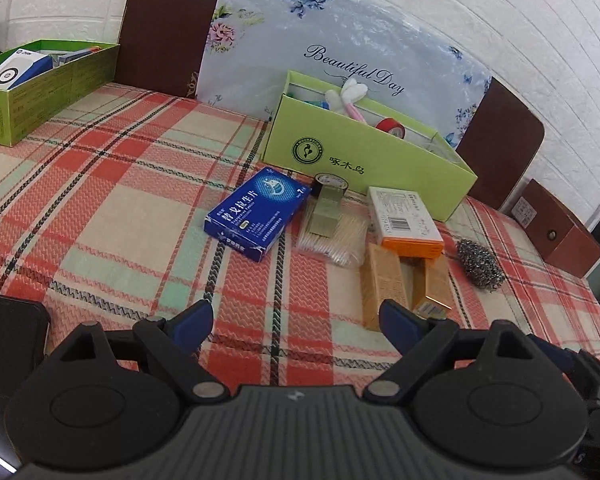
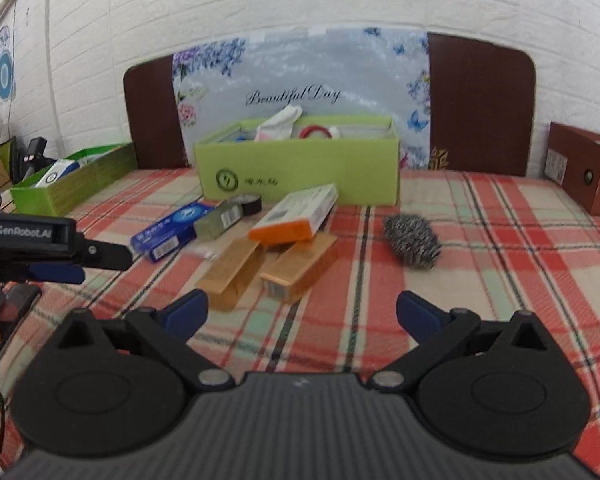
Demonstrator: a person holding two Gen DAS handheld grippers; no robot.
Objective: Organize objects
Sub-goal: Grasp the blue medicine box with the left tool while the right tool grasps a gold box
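Note:
Loose objects lie on the plaid bedspread in front of a light green box [image 1: 364, 168] [image 2: 300, 176]: a blue medicine box [image 1: 256, 212] [image 2: 172, 228], an orange-and-white box [image 1: 406, 220] [image 2: 296, 216], two tan boxes [image 1: 384, 280] [image 2: 296, 268], a black tape roll [image 1: 330, 184] [image 2: 248, 204], a clear pack of toothpicks [image 1: 336, 240] and a steel wool scourer [image 1: 480, 264] [image 2: 412, 240]. My left gripper [image 1: 296, 322] is open and empty, short of the objects. My right gripper [image 2: 302, 312] is open and empty, just before the tan boxes.
A darker green box [image 1: 40, 84] [image 2: 72, 184] with items stands at the back left. A brown box [image 1: 560, 232] [image 2: 588, 172] sits at the right edge. A dark phone [image 1: 8, 332] lies at the near left. The headboard and wall close the back.

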